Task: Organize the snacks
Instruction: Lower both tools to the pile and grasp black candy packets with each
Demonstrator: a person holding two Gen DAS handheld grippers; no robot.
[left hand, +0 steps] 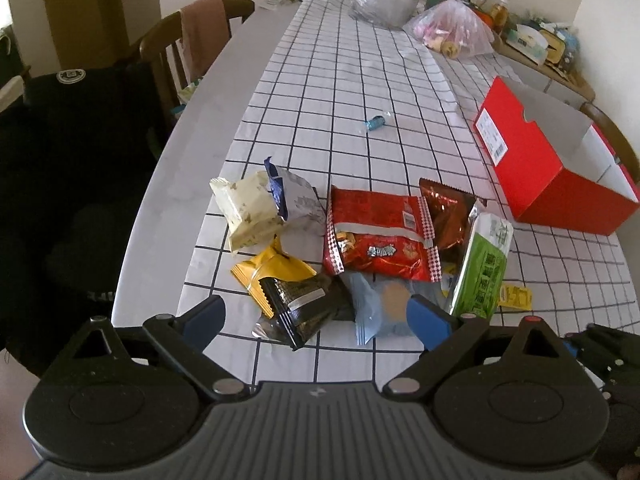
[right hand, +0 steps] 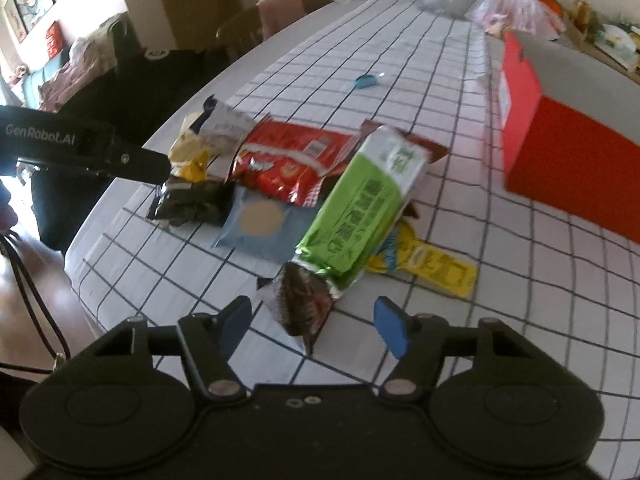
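The left gripper (left hand: 316, 316) is a black plastic tool with a ribbed grey centre panel, two round hubs, silver pivot pins, a red dot near its right hinge, and blue pads on its fingers (left hand: 426, 322). The right gripper (right hand: 310, 324) matches it, with two small screws at its centre. White "GenRobot.AI" lettering marks one black side.

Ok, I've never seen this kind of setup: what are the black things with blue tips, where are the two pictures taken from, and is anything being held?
They are two hand-held grippers carried by a person, each with a fisheye camera looking along its fingers. One picture is from the left gripper, the other from the right gripper. Both hang over a heap of snack packets on a checked tablecloth, with an open red box alongside. The green packet lies just ahead of the right one, whose jaws straddle a small dark packet without pressing it. Nothing is held.
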